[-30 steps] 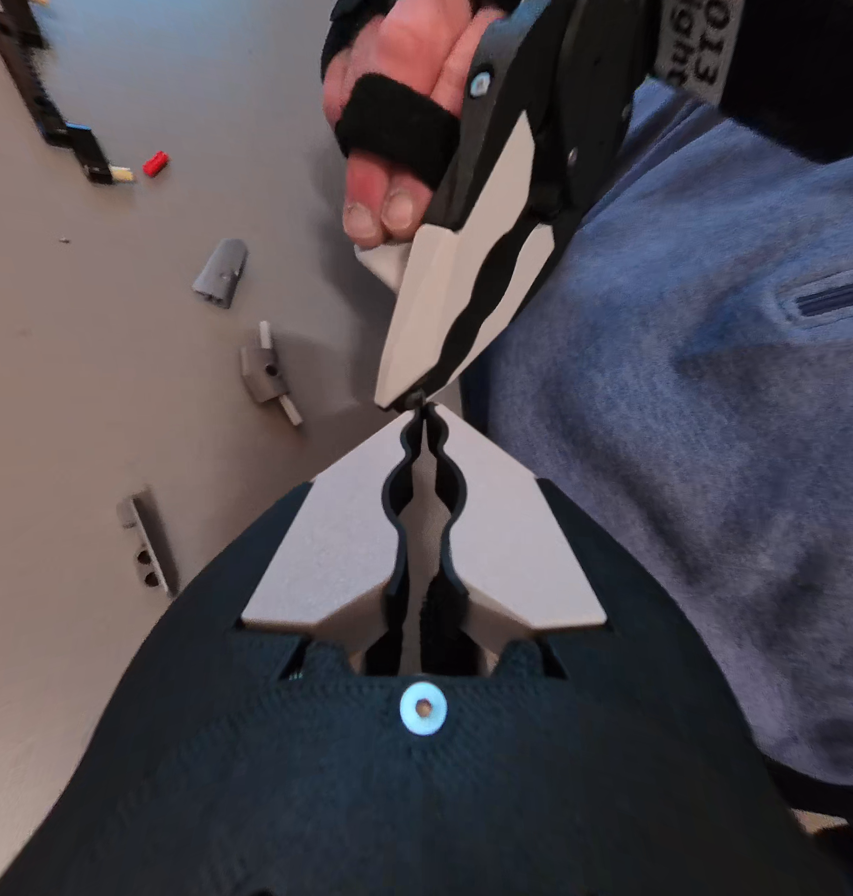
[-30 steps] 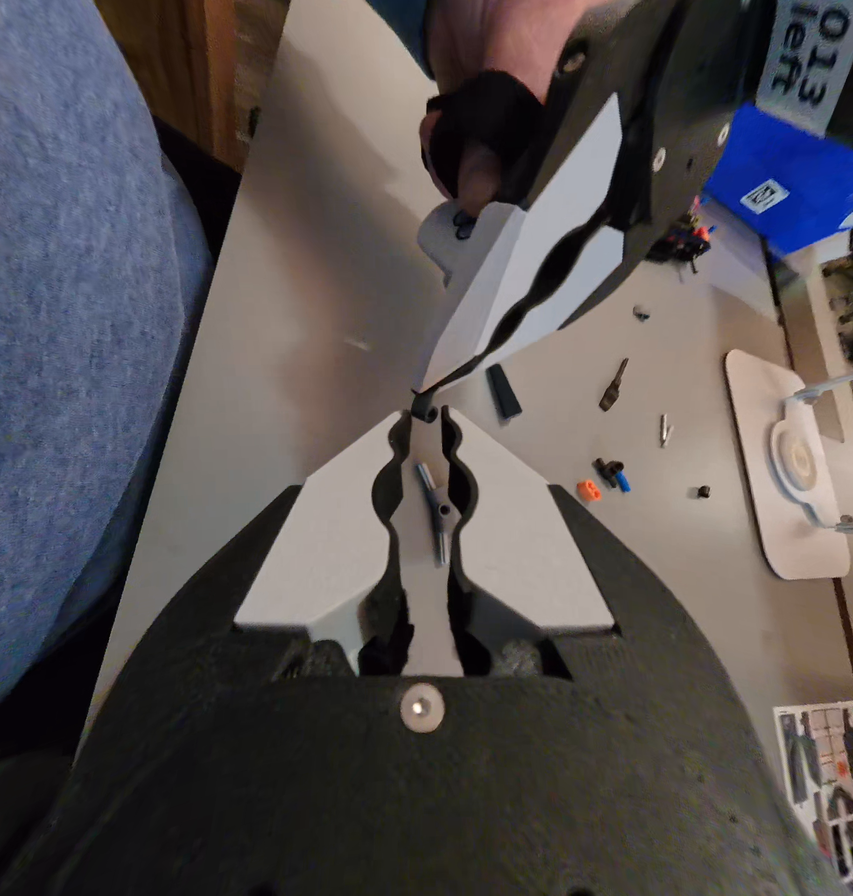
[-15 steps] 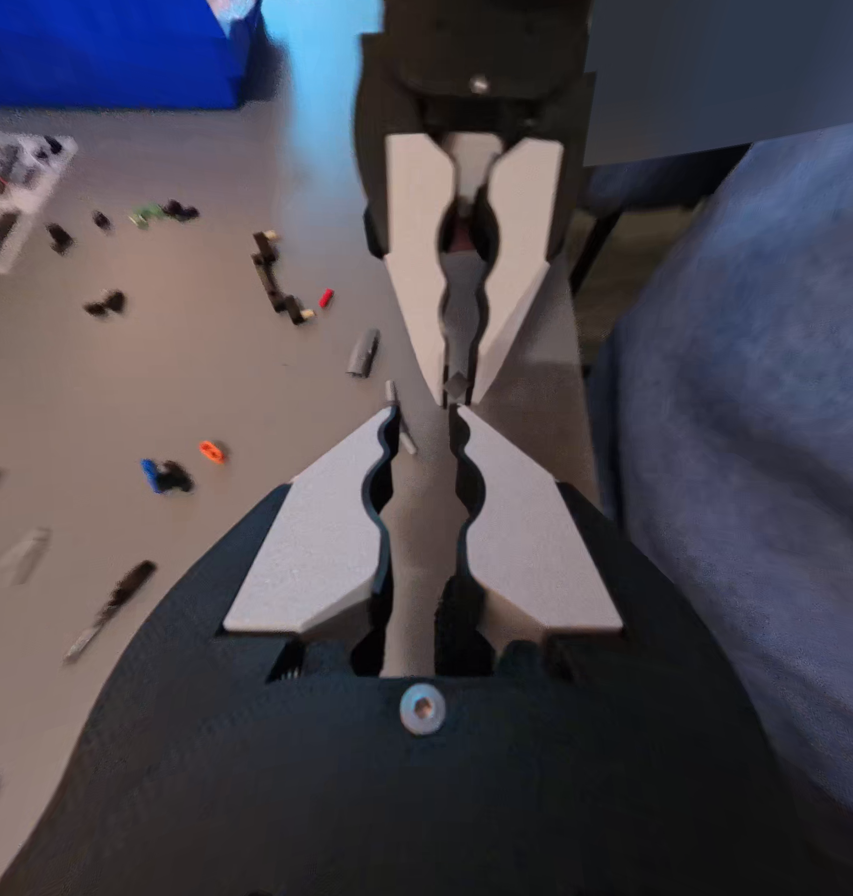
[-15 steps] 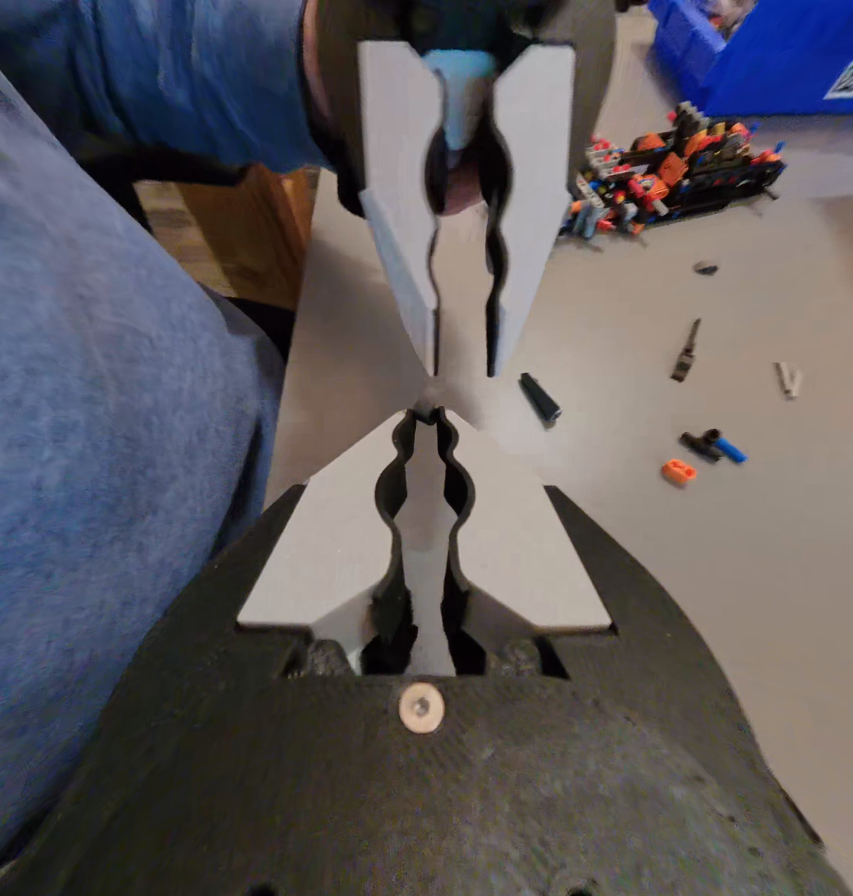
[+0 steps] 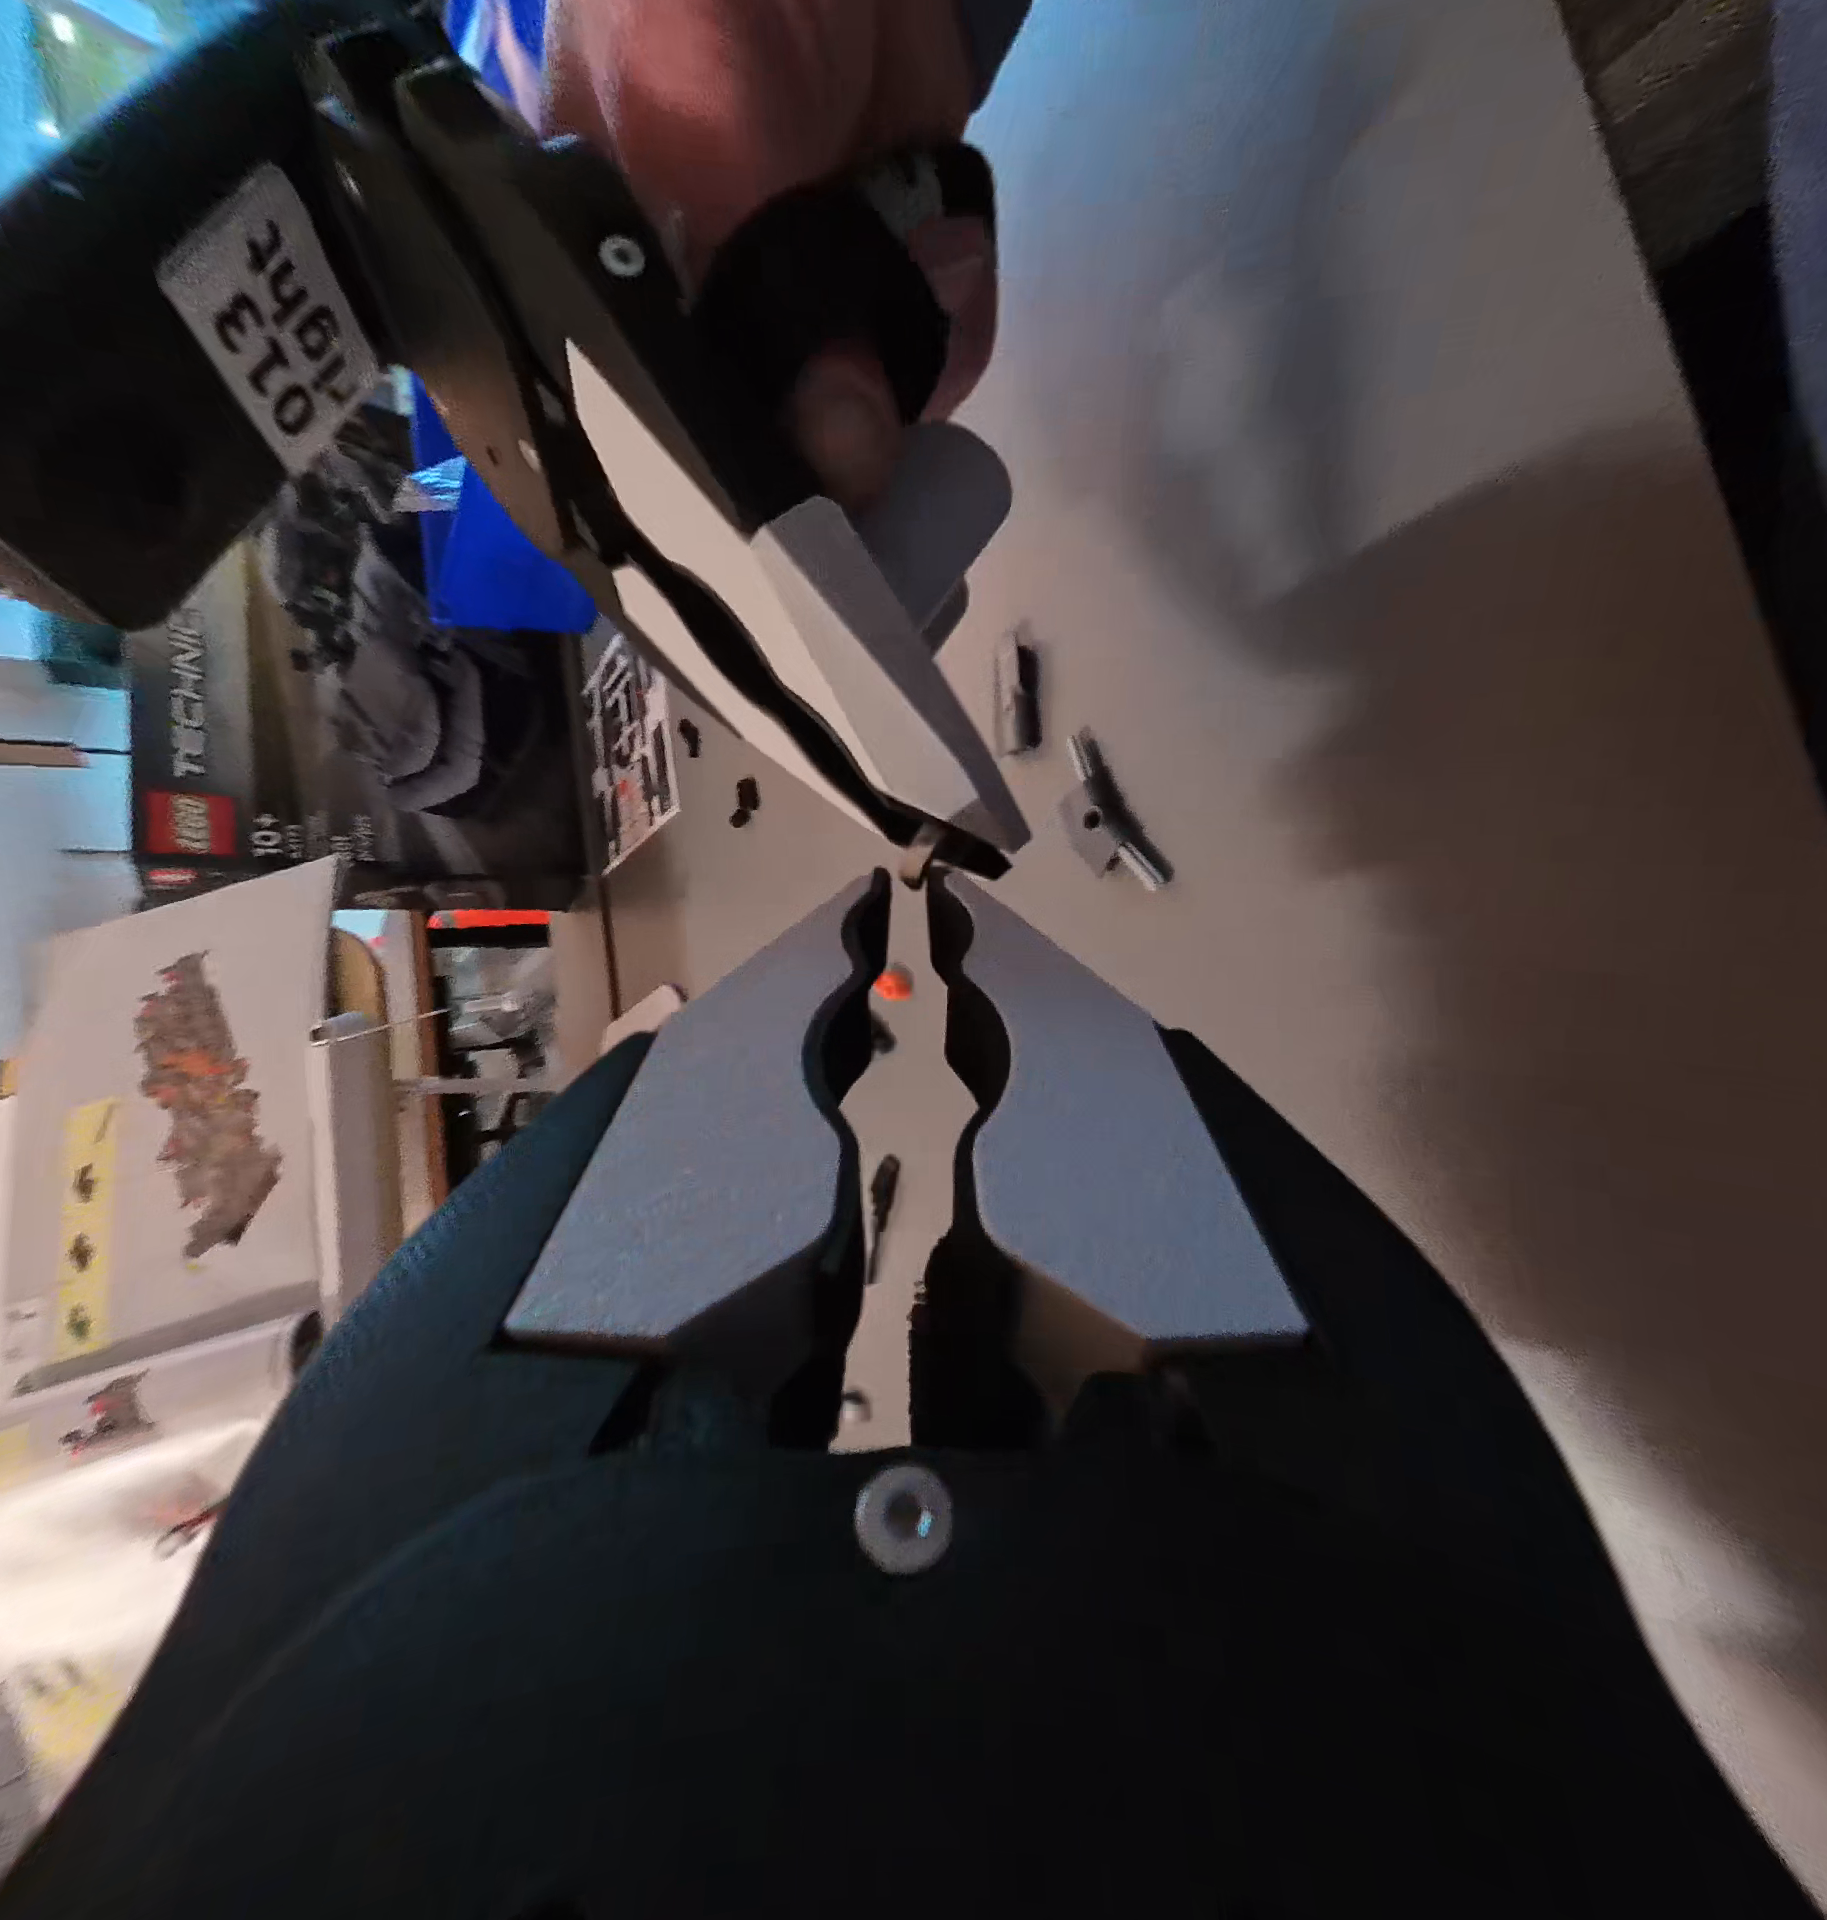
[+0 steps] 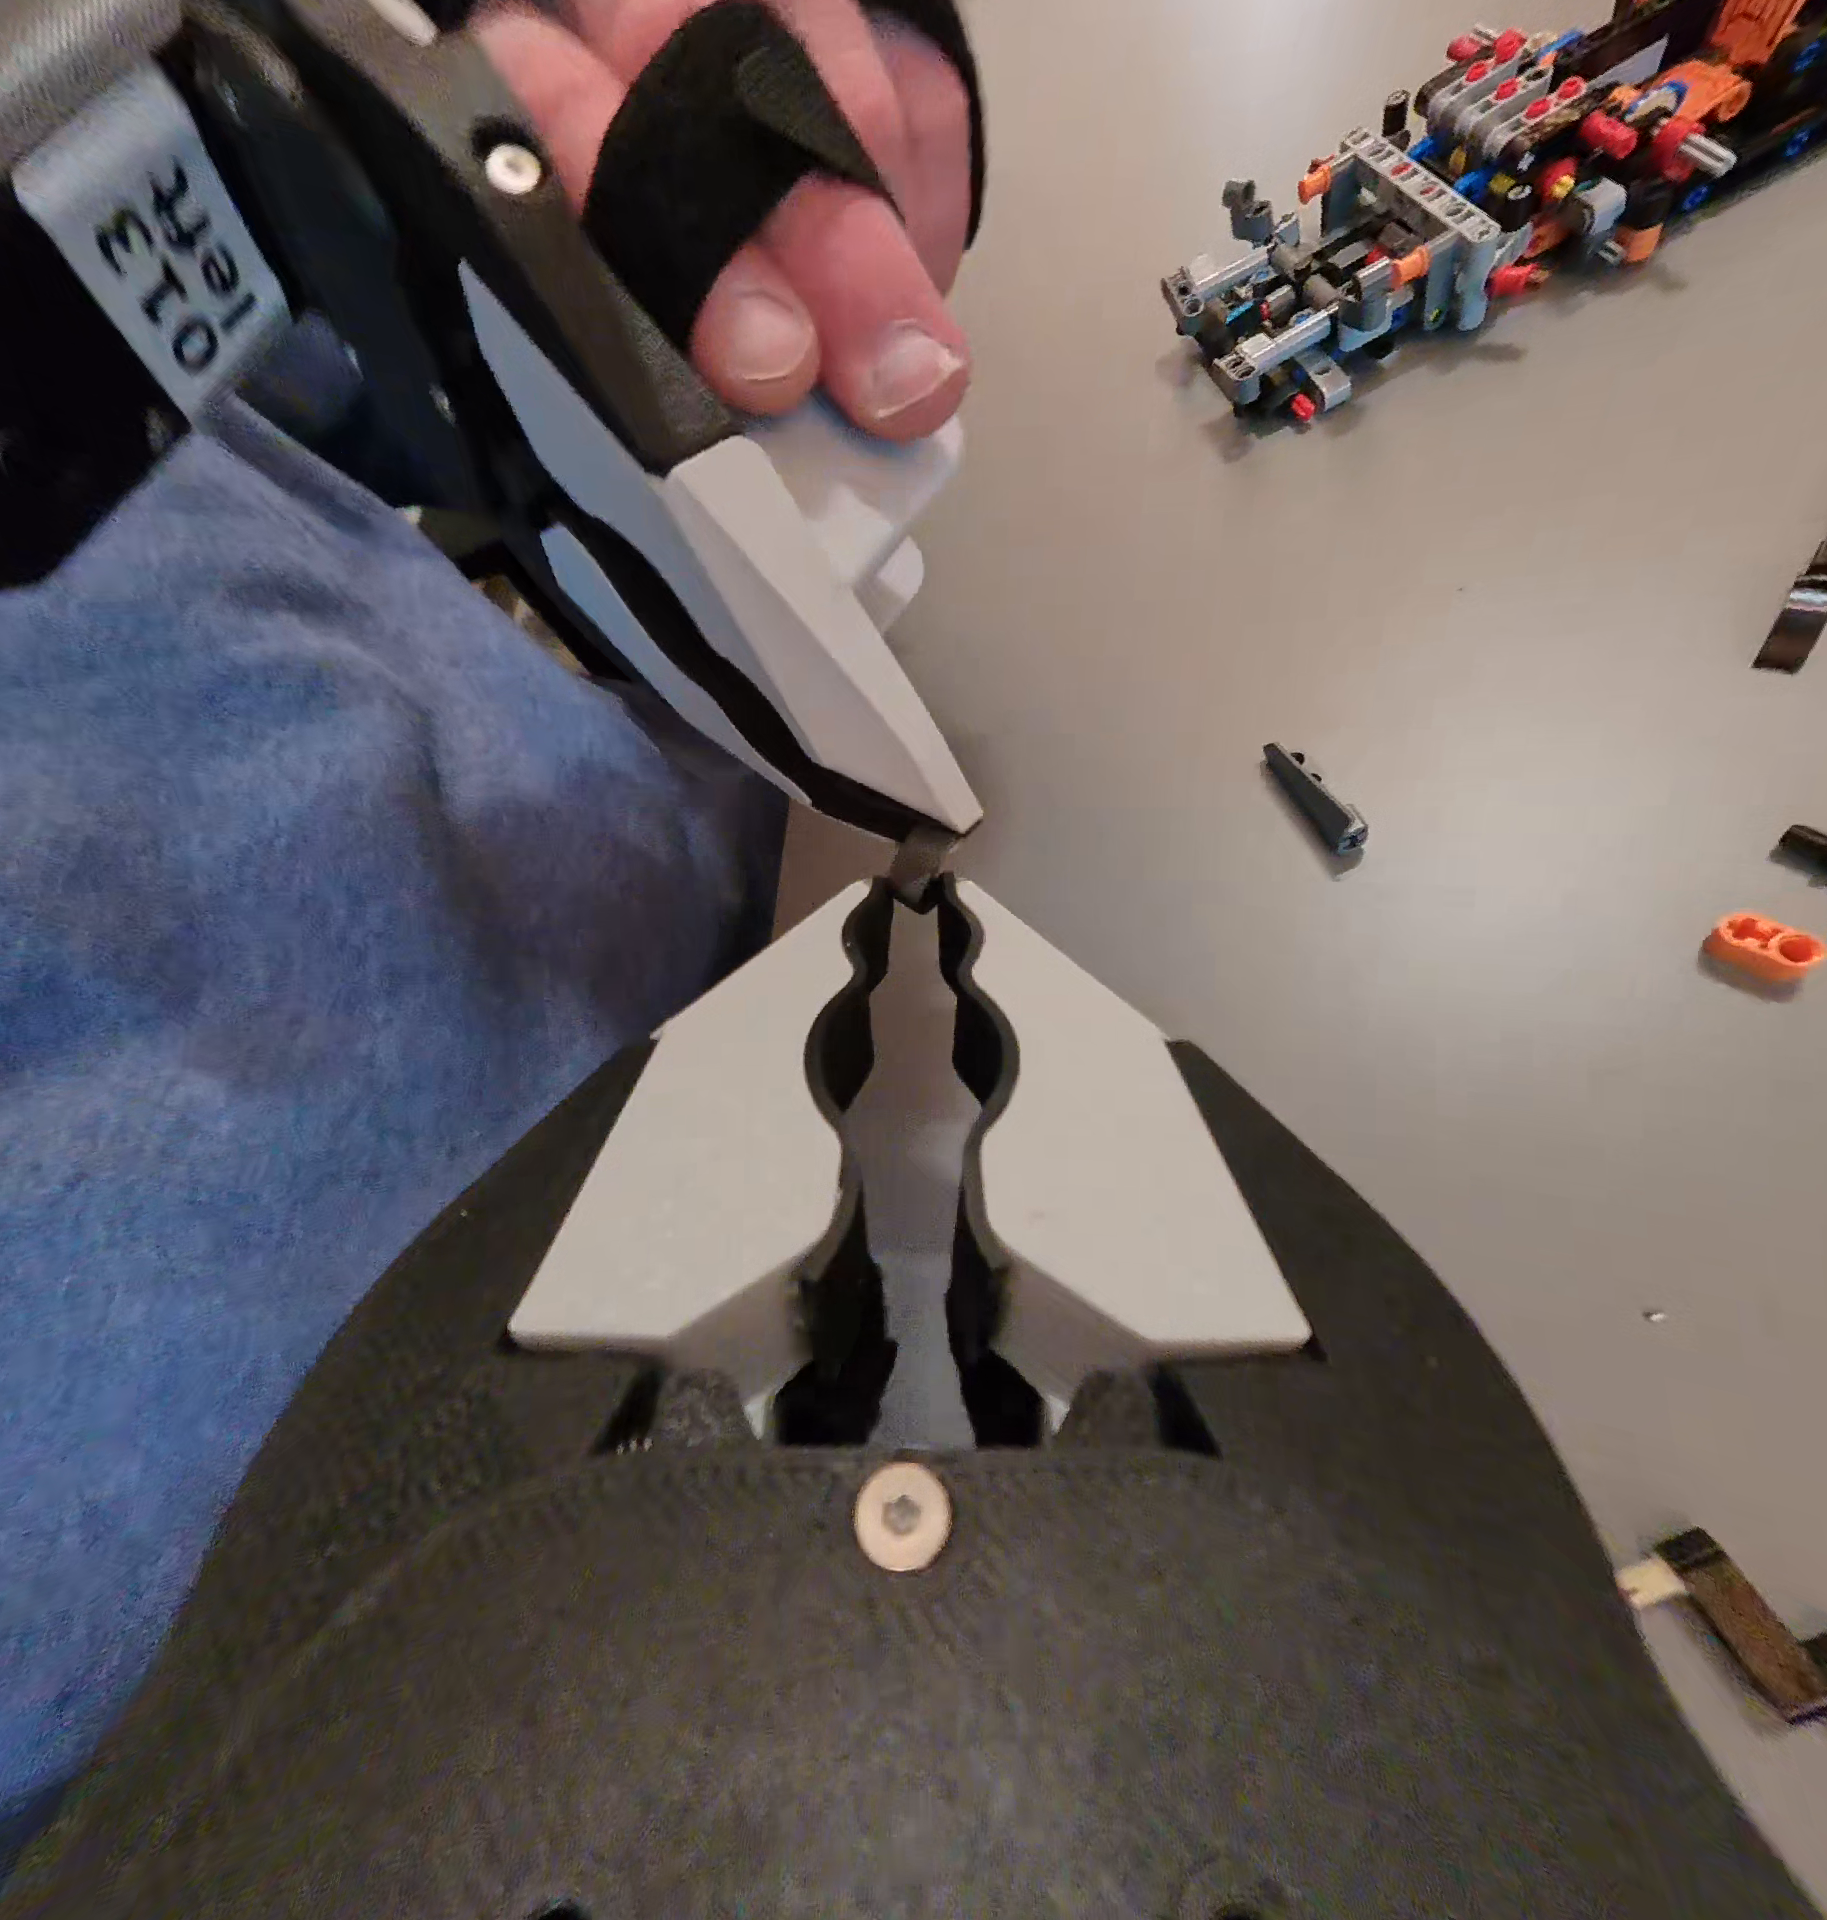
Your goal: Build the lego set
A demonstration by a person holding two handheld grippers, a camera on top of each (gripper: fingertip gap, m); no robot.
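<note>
Held in the air over the table point(image 6: 1408, 644), a small dark piece point(image 6: 921, 871) sits between both claws. The left gripper point(image 6: 940, 821) is clenched on its top end; the right gripper point(image 6: 914, 891) pinches its lower end. The piece looks light, stiff and smooth, so it may slip or twist; a hold on flat sides seems safest. The model point(image 6: 1491, 197) lies well apart.

table point(image 6: 1408, 644) plain grey | gripper fingers point(image 6: 743, 1153) light grey with black wavy pads, bodies black | held piece point(image 6: 917, 864) dark grey | sweater point(image 6: 213, 831) mottled blue | finger strap point(image 6: 701, 156) black | loose piece point(image 6: 1766, 948) orange | assembled model point(image 6: 1460, 218) grey, black, red, orange, blue | bin point(image 5: 493, 561) blue
</note>
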